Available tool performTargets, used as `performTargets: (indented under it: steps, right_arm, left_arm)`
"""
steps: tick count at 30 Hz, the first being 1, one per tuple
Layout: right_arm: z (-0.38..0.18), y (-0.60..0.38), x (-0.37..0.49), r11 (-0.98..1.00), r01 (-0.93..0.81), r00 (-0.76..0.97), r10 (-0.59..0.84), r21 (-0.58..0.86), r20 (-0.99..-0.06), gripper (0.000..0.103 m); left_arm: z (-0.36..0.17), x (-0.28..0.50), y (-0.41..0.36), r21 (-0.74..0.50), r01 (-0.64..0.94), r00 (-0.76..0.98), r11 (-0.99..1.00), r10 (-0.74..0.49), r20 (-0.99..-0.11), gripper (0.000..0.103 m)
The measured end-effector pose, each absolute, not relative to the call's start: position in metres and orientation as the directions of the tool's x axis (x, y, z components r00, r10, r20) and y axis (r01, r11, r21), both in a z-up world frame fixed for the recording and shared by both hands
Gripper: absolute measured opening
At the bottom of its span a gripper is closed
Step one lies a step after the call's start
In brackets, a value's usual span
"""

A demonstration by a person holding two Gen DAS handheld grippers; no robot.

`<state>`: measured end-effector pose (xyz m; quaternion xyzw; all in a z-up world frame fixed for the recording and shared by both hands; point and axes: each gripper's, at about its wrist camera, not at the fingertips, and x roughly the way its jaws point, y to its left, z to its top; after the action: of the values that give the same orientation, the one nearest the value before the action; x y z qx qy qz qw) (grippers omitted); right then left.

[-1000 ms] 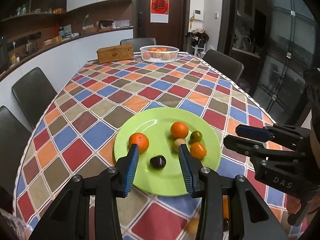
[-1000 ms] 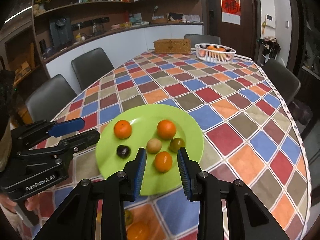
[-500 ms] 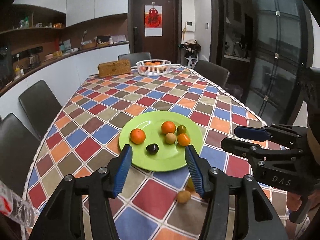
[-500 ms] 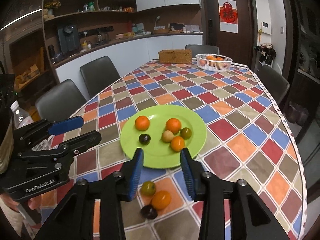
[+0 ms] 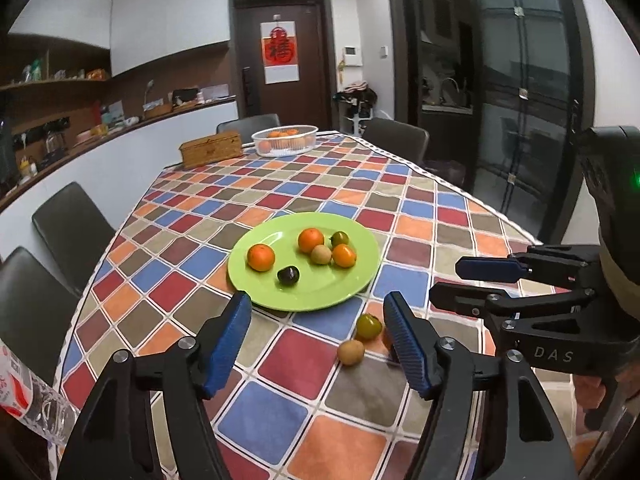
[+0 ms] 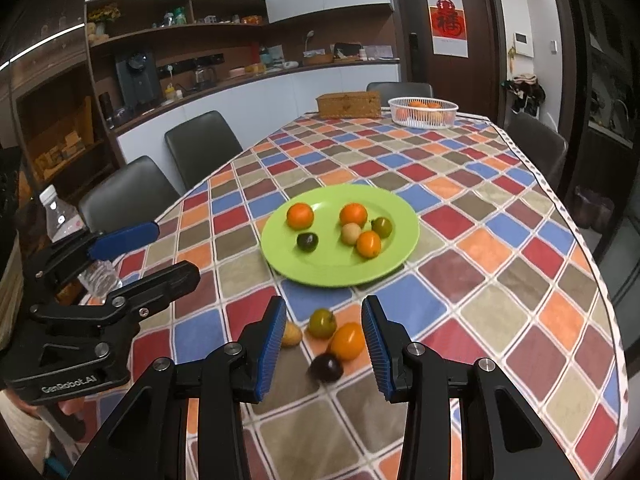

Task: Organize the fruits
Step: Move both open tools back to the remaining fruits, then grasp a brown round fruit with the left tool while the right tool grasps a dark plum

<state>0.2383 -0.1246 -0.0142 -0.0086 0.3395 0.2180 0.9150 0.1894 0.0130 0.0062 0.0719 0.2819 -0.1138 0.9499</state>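
A green plate [image 5: 352, 280] [image 6: 404, 240] on the checkered tablecloth holds several small fruits: oranges, a tan one, a green one and a dark one. Loose fruits lie on the cloth in front of it: a green one [image 6: 322, 322] [image 5: 369, 326], an orange one [image 6: 347, 341], a dark one [image 6: 326, 367] and a tan one [image 6: 291, 334] [image 5: 351, 352]. My left gripper [image 5: 318, 344] is open and empty, above the cloth short of the plate. My right gripper [image 6: 325, 344] is open and empty, raised over the loose fruits.
A white basket of oranges [image 5: 285, 140] [image 6: 423, 111] and a wicker box [image 5: 211, 153] [image 6: 348, 105] stand at the table's far end. Dark chairs surround the table. A plastic bottle [image 6: 68, 236] [image 5: 24, 396] is at the near left. The table edge runs along the right.
Both grippers have pulled back and up from the plate, so the loose fruits on the cloth have come into view. Both stay open.
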Motion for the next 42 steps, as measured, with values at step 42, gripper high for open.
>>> performTargets:
  steps: [42]
  right_arm:
    - [-0.1,-0.103,0.253,0.909,-0.407,0.531,0.317,0.092,-0.786,0.04]
  left_arm:
    - [-0.093,0.241,-0.003,0.09,0.564,0.611,0.821,-0.341,-0.715,0.046]
